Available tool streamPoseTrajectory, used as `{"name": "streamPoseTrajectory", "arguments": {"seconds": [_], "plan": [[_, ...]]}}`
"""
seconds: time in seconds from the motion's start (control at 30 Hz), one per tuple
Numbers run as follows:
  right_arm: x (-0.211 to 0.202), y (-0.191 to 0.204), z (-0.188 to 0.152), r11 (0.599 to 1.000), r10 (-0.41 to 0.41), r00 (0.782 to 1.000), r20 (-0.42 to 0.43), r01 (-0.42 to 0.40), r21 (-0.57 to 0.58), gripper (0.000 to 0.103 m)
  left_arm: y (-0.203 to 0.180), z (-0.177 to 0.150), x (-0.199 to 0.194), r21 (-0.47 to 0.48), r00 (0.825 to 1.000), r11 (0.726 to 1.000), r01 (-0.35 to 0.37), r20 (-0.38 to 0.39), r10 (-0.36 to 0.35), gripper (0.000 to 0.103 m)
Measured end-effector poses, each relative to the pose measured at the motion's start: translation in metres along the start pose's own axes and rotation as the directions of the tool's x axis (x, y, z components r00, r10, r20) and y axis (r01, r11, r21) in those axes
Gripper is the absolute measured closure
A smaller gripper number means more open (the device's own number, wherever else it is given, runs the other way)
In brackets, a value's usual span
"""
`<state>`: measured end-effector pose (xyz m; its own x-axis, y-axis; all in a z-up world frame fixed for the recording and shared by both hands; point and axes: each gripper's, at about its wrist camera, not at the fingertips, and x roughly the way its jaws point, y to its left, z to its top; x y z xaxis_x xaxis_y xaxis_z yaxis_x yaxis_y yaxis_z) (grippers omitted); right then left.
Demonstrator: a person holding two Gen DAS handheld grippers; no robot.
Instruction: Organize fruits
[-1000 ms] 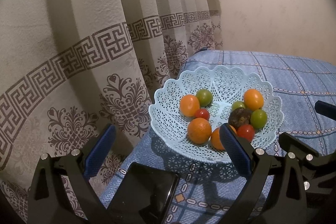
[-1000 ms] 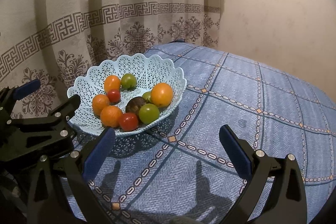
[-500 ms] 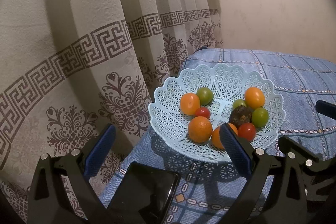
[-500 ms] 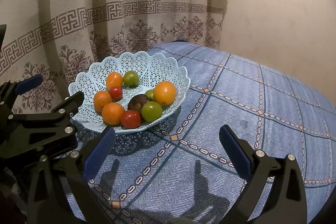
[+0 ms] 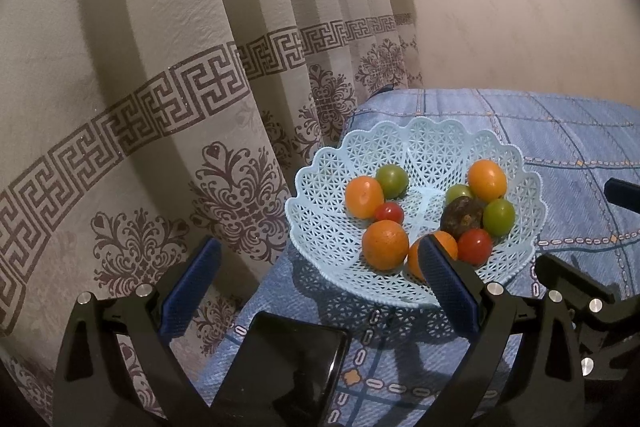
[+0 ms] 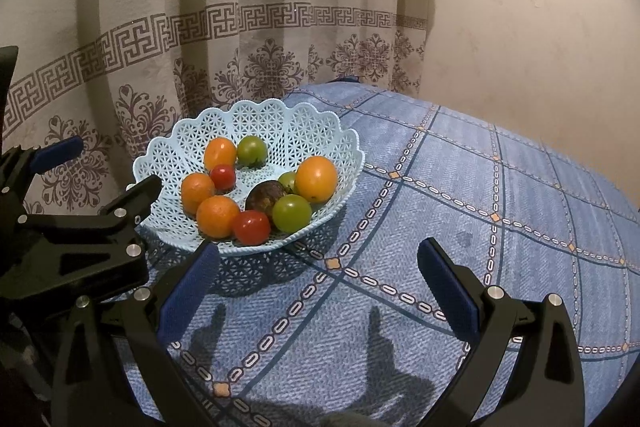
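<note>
A pale blue lattice basket sits at the table's left edge, holding several fruits: oranges, red tomatoes, green tomatoes and a dark brown fruit. My left gripper stands open in front of the basket's near left side, nothing between its fingers. My right gripper is open over bare cloth, right of and nearer than the basket. The left gripper's body shows at the right wrist view's left edge.
A blue checked cloth covers the table. A patterned beige curtain hangs close behind and left of the basket, a plain wall to the right. A black phone lies at the table's near left corner.
Both grippers have drifted slightly, so the basket sits a little further right and higher in the right wrist view. The fruits have not moved. Both grippers stay open.
</note>
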<state>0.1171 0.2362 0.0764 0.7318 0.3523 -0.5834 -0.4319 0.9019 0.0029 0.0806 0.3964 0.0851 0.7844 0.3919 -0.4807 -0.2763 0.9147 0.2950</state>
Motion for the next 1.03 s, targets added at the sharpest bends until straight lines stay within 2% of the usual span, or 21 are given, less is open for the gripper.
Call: {"name": "streamPoseTrajectory", "arguments": {"seconds": [0.33,0.67,0.83,1.03], "plan": [[0.003,-0.003,-0.002,1.0,0.011,1.0,-0.013,-0.01,0.025,0.005,0.002,0.0,-0.001,0.011,1.0,1.0,-0.006,0.003,0.006,0.003],[-0.003,0.003,-0.004,1.0,-0.019,0.999,0.031,0.02,-0.008,0.005,0.0,0.0,-0.001,0.019,1.0,1.0,-0.004,0.005,0.004,0.003],[0.0,0.004,-0.003,0.999,-0.03,1.0,0.004,0.03,-0.013,0.005,0.0,0.0,-0.002,0.019,1.0,1.0,-0.002,0.006,0.002,0.003],[-0.002,-0.015,-0.003,0.997,-0.062,0.997,-0.036,0.063,0.05,0.005,-0.006,0.004,-0.012,0.021,1.0,1.0,0.013,0.02,-0.013,0.003]]}}
